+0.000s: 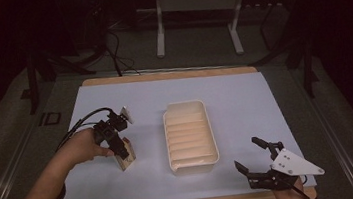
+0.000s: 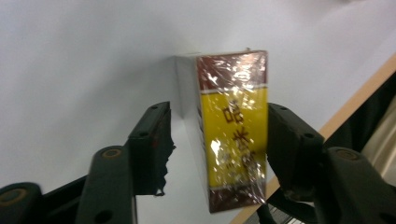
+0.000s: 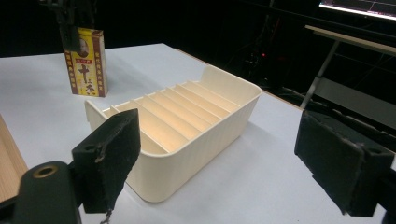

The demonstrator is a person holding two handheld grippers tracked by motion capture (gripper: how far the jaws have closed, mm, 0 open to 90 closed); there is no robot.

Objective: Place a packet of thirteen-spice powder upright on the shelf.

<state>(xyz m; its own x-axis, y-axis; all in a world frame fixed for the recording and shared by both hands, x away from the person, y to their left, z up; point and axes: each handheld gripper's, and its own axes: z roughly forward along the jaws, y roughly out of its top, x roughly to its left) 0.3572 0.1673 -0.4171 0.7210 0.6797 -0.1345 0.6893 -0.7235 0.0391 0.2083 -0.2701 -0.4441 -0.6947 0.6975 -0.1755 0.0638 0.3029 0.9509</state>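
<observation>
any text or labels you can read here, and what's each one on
"ID": pale letters on the dark floor left of the table.
Box: dark characters on its yellow panel, too blurred to read; the left gripper has its jaws around it.
Tray: no text.
Right gripper: no text.

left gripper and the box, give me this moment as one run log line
left gripper: jaws open around upright box, one touching | right gripper: open, empty, near table edge | ribbed tray: empty, mid-table

lab | dark room – metal stand (image 1: 195,14), floor cables (image 1: 121,53)
</observation>
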